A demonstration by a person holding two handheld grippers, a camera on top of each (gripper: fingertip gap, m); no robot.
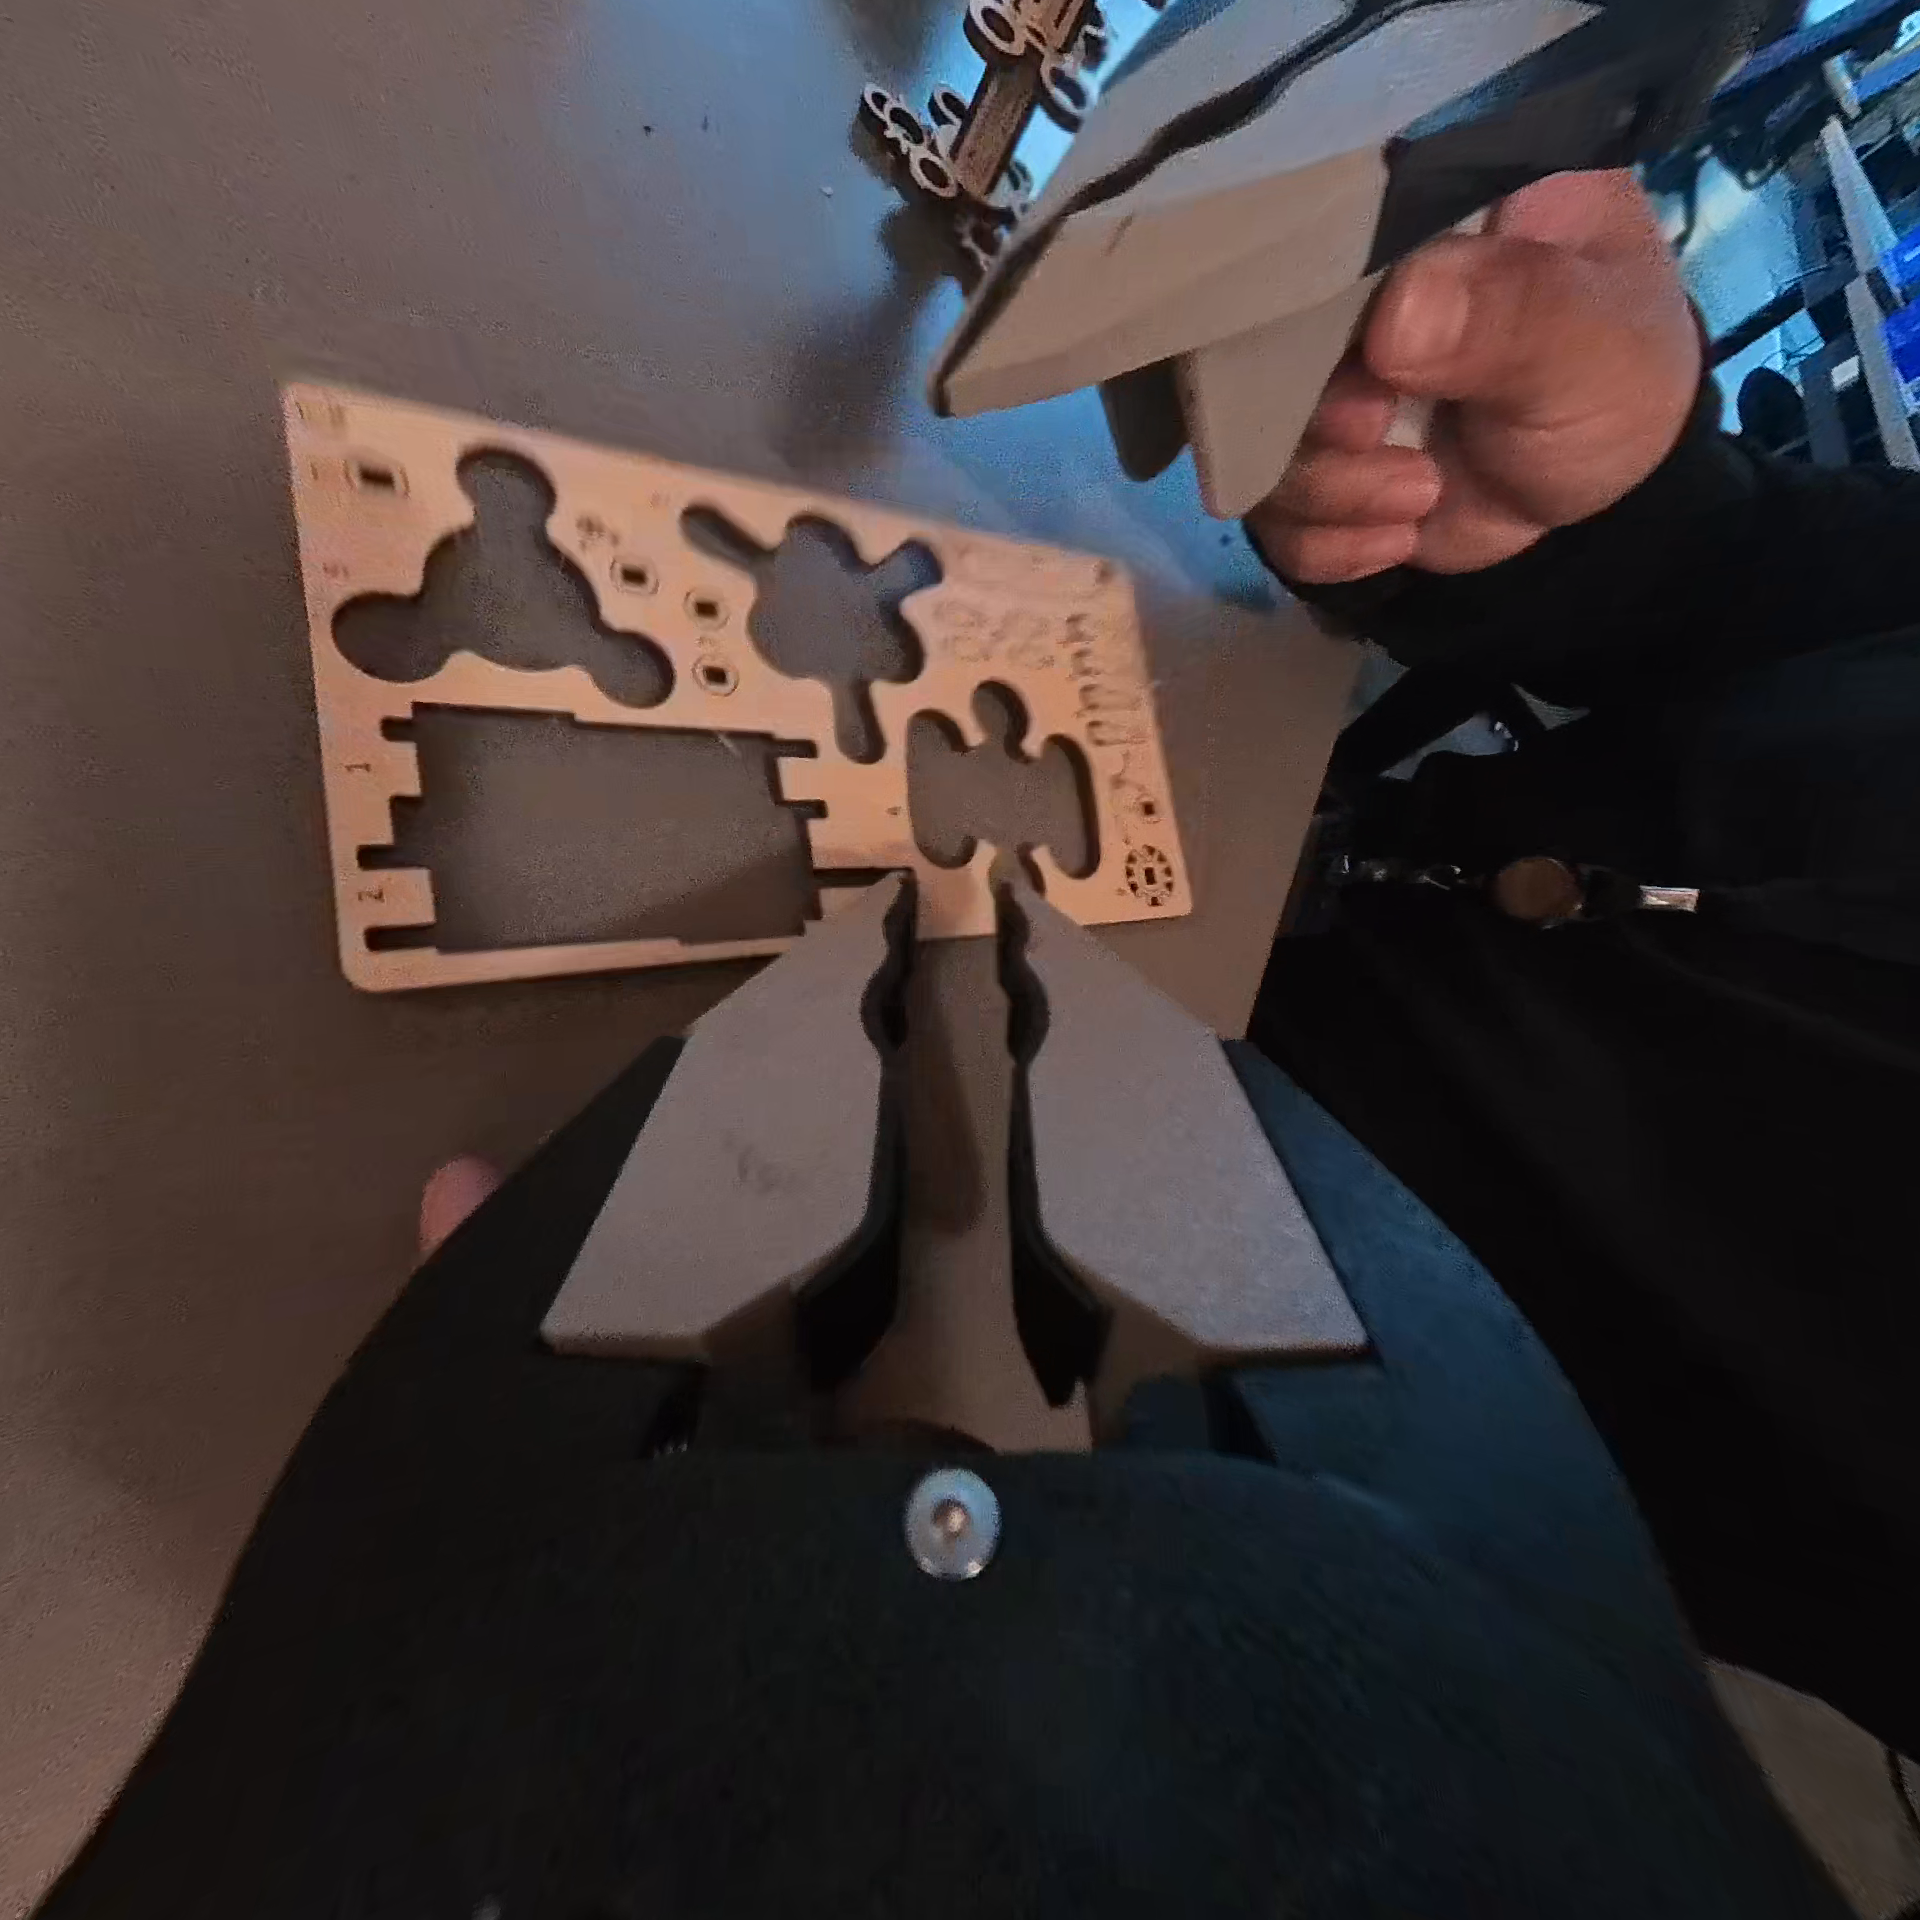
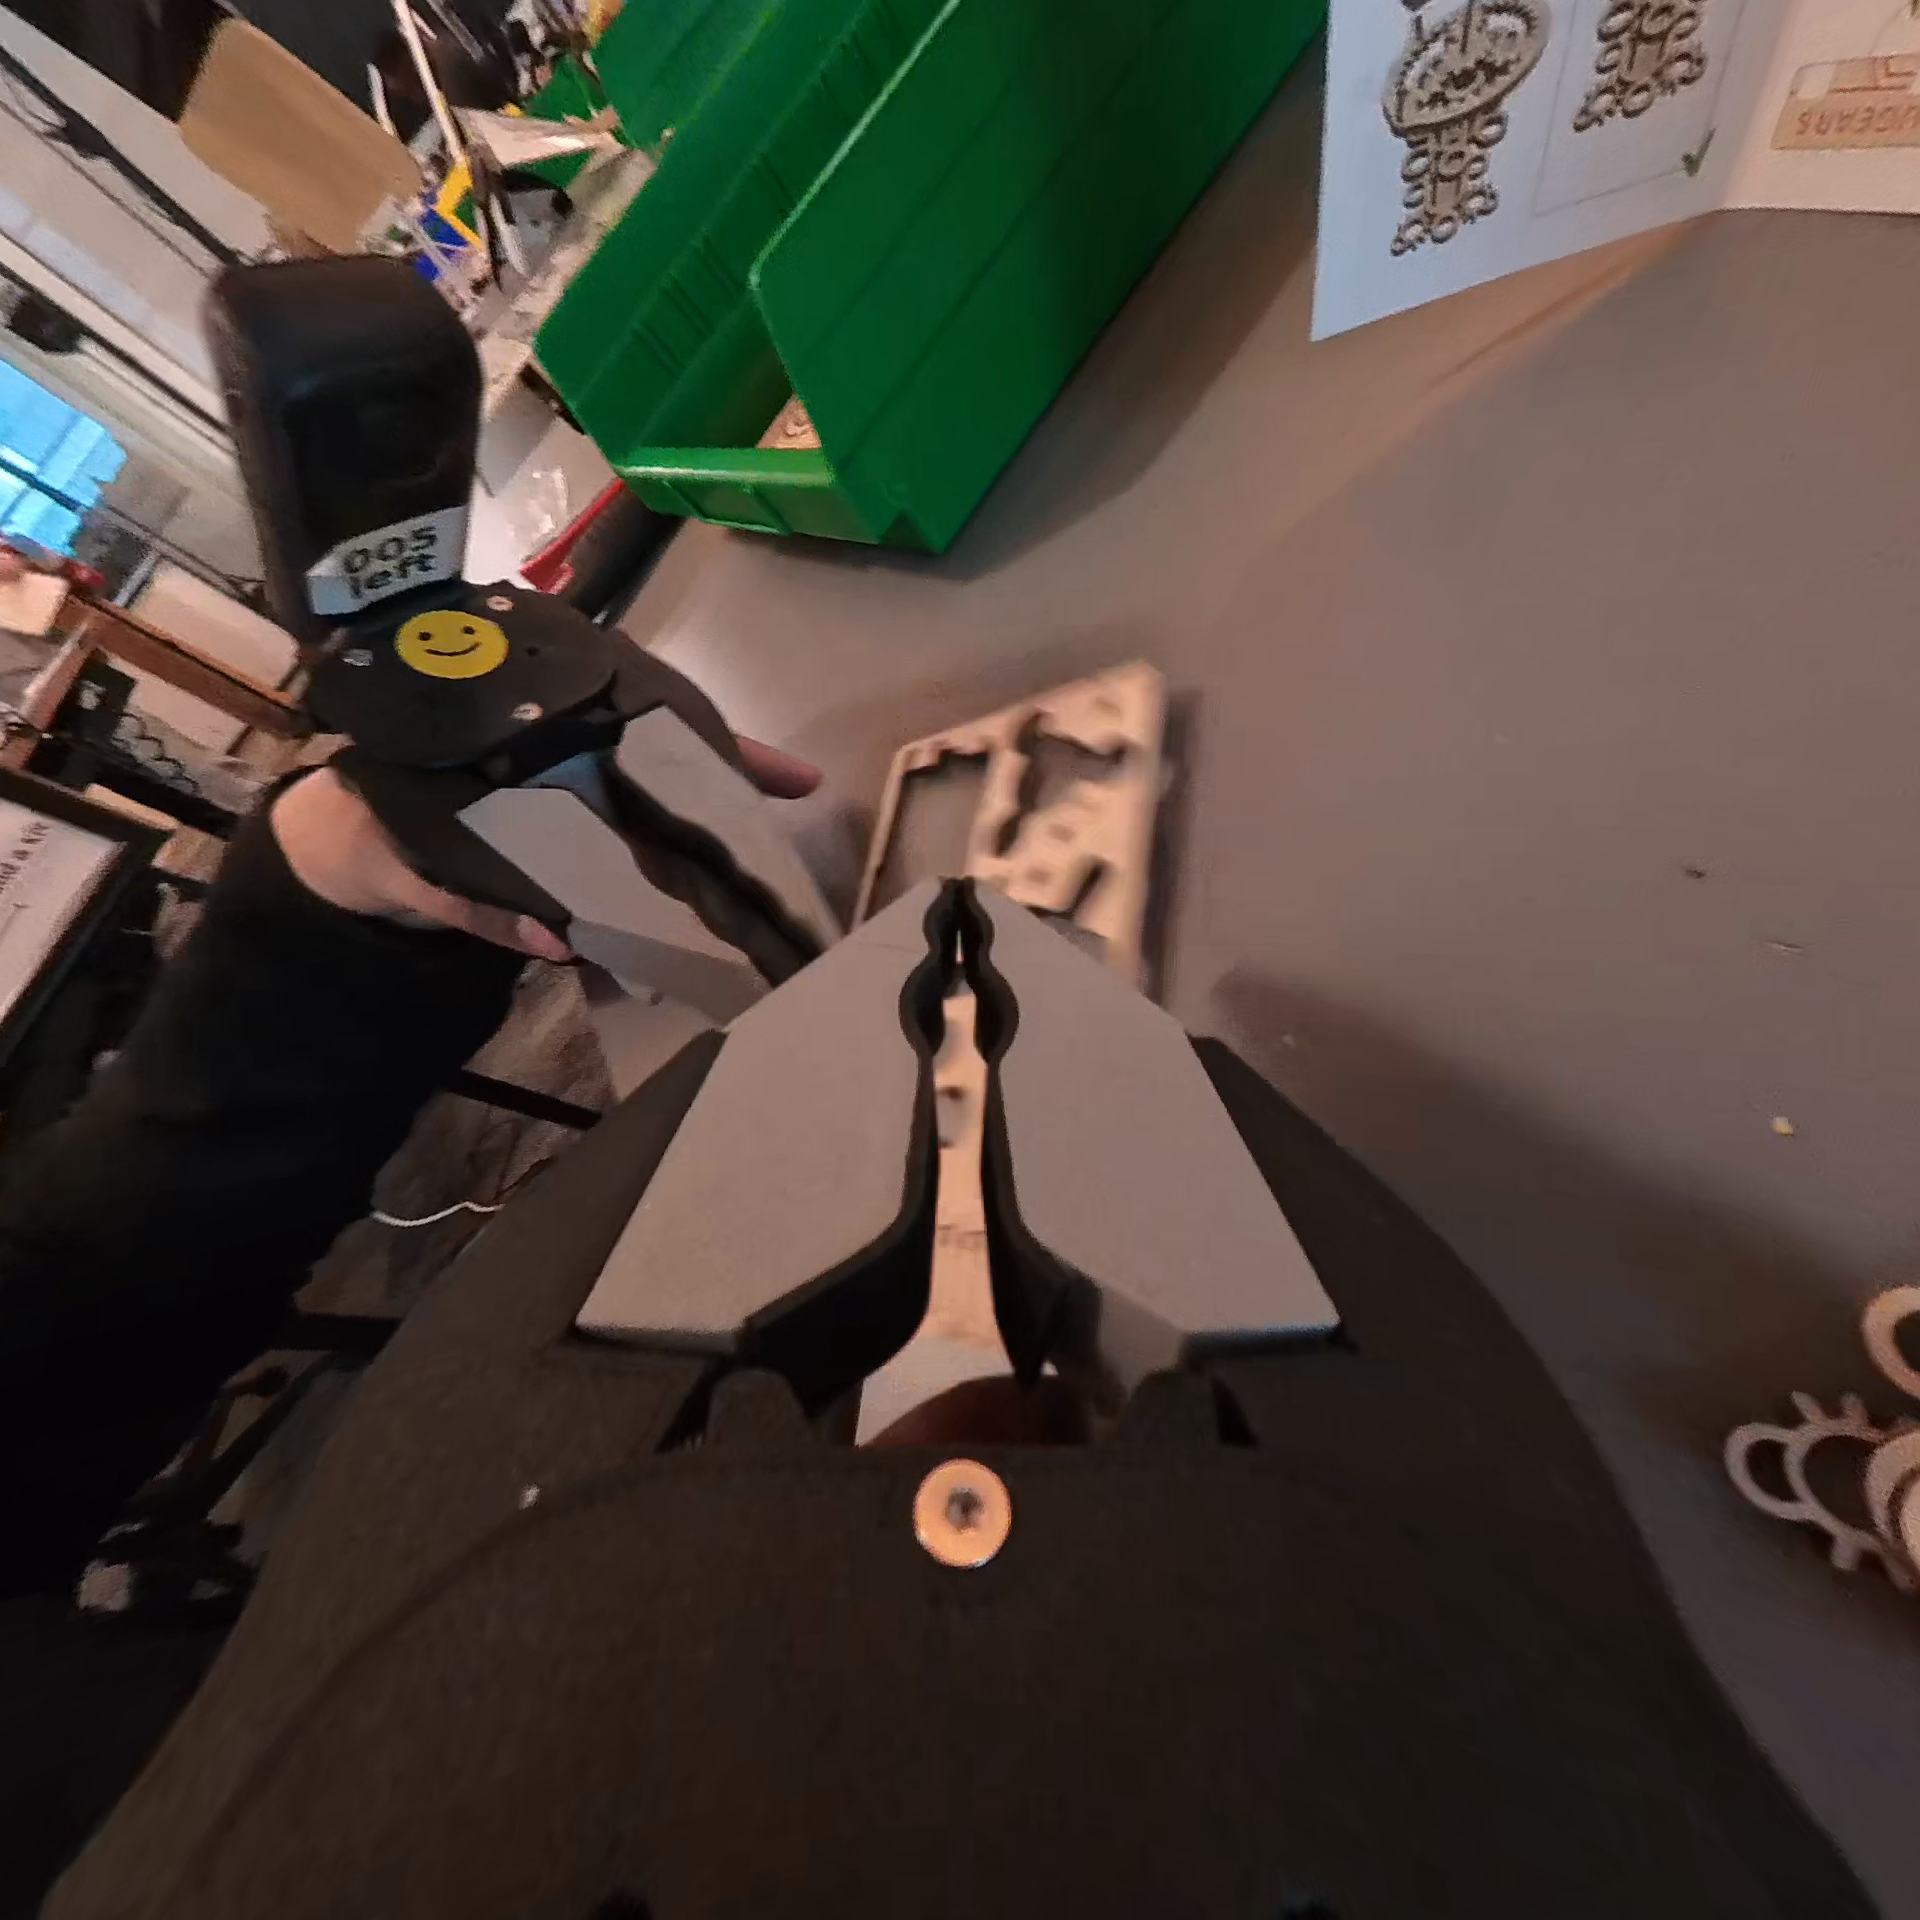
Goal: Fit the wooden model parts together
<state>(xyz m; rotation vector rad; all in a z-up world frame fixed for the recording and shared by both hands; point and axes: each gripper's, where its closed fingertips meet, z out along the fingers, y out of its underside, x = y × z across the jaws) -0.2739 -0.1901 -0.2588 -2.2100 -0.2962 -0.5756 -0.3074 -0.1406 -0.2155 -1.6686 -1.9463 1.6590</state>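
Grey fingers of the left gripper [image 1: 954,894] are held slightly parted, with nothing between them, their tips poised at the near edge of the wooden sheet [image 1: 665,623]. That sheet lies flat on the grey table [image 1: 187,312] and is pierced by cut-outs from which parts have been removed. Beyond it, a partly built wooden model [image 1: 982,114] of looped pieces is seen on the table, near the top of the left wrist view. The right gripper [image 2: 961,888] is shown with its tips pressed together and nothing caught in them; it is held above the far end of the sheet. Green bins [image 2: 831,312] are stacked at the table's far side, and a printed instruction sheet [image 2: 1507,145] is laid beside them. Loose looped wooden parts [image 2: 1839,1475] are found at the right edge.
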